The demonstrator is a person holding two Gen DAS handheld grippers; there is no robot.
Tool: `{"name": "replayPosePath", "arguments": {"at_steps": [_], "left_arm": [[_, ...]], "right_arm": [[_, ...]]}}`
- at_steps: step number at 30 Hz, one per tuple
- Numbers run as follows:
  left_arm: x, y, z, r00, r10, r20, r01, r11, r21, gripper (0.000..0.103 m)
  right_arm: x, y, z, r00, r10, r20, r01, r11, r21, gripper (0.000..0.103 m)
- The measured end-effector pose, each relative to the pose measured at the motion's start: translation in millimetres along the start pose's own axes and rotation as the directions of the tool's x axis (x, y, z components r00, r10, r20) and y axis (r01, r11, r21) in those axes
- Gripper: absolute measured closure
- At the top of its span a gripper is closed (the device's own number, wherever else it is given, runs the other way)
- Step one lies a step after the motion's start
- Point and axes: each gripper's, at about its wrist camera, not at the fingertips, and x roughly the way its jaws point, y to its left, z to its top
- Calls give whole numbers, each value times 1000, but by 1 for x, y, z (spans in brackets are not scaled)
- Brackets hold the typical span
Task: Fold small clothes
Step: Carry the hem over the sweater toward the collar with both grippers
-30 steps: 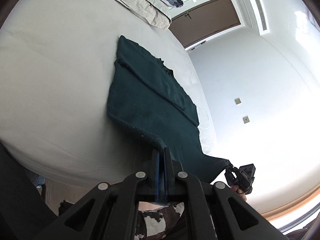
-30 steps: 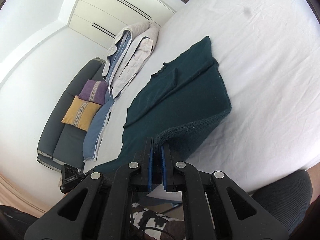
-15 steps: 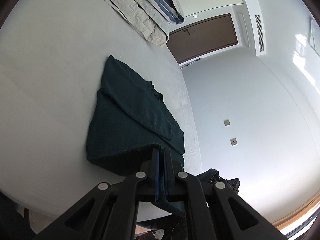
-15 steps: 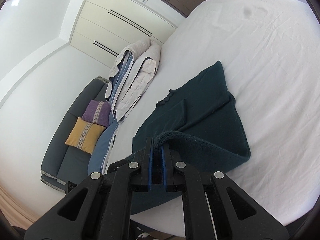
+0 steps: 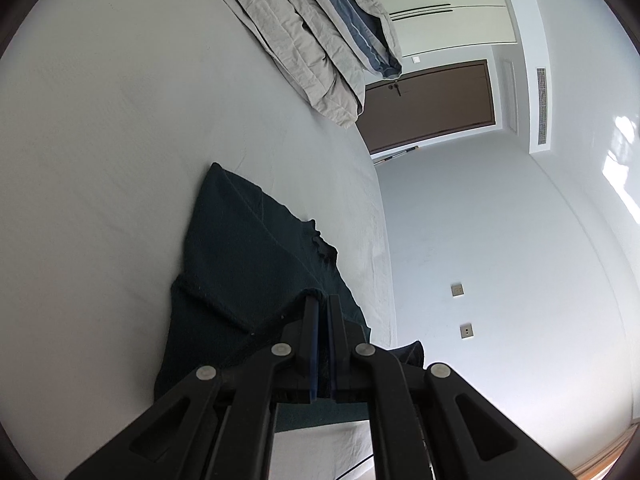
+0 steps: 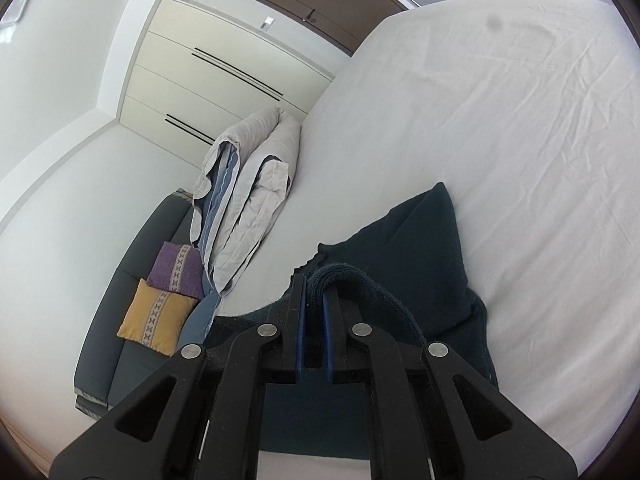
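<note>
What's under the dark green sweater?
The white bed sheet lies under the dark green sweater. Both tongs, left and right, pinch its near edge, folding it over itself. Whatever lies beneath the folded part is covered.

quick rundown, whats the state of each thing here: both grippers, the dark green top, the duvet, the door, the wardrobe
left gripper: shut on the dark green top
right gripper: shut on the dark green top
dark green top: near edge lifted over the part lying flat on the bed
duvet: folded, heaped
door: closed
wardrobe: closed
</note>
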Motion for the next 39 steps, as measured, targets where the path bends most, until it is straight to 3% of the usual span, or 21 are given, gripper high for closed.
{"name": "replayPosePath", "arguments": {"at_steps": [9, 16, 17, 19, 21, 22, 26, 32, 35, 39], "left_arm": [[67, -1, 61, 999, 49, 13, -49, 999, -16, 99], [118, 32, 88, 990, 138, -17, -139, 988, -62, 98], [123, 37, 91, 990, 141, -23, -142, 987, -71, 97], [128, 42, 94, 993, 117, -31, -119, 989, -87, 79], [125, 43, 94, 993, 114, -22, -115, 990, -79, 64], [122, 42, 93, 993, 120, -13, -120, 990, -71, 59], [106, 38, 81, 991, 137, -5, -137, 990, -29, 58], [80, 23, 40, 974, 225, 4, -224, 968, 113, 58], [75, 22, 17, 962, 273, 5, -270, 948, 167, 51], [70, 31, -7, 950, 313, -3, -308, 934, 180, 51]], "right_arm": [[91, -25, 52, 998, -66, -3, 66, 997, 51, 97], [166, -64, 79, 984, -163, -69, 169, 980, 100, 94], [175, -71, 80, 980, -181, -79, 189, 976, 109, 93], [187, -82, 80, 972, -217, -86, 226, 967, 114, 89], [189, -87, 80, 968, -244, -54, 249, 963, 104, 60], [187, -88, 80, 971, -237, -35, 239, 965, 105, 53], [179, -81, 77, 968, -247, -35, 249, 966, 75, 52], [150, -43, 48, 943, -329, -59, 321, 940, -112, 52], [141, -22, 26, 923, -378, -66, 354, 906, -234, 52], [127, -10, -4, 873, -481, -75, 422, 824, -377, 52]]}}
